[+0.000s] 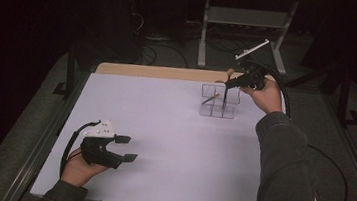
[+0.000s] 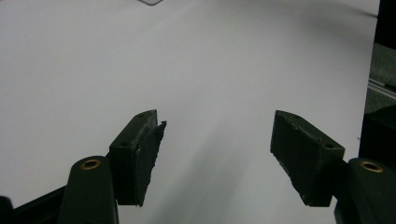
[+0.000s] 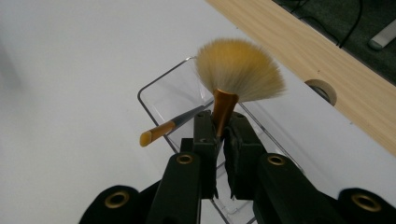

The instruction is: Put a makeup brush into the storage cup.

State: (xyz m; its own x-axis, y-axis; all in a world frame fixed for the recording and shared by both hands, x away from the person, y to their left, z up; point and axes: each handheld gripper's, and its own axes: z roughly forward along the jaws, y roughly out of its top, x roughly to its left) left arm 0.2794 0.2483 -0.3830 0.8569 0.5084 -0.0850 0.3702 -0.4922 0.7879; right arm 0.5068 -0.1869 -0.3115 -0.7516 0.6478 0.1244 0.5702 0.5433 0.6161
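A clear plastic organizer [image 1: 219,101] with several compartments stands at the far right of the white table. My right gripper [image 1: 232,82] hovers over it, shut on the copper ferrule of a fan brush [image 3: 236,72] with pale bristles; the handle hangs down toward the organizer [image 3: 161,95]. A smaller brush [image 3: 163,128] with an orange tip leans out of one compartment, just left of the jaws. My left gripper [image 1: 126,148] rests low at the near left of the table, open with nothing between its fingers [image 2: 140,154].
The white tabletop [image 1: 163,129] has a wooden strip [image 1: 159,72] along its far edge with a round hole [image 3: 321,89] in it. Cables and a metal frame [image 1: 247,27] lie on the dark floor beyond.
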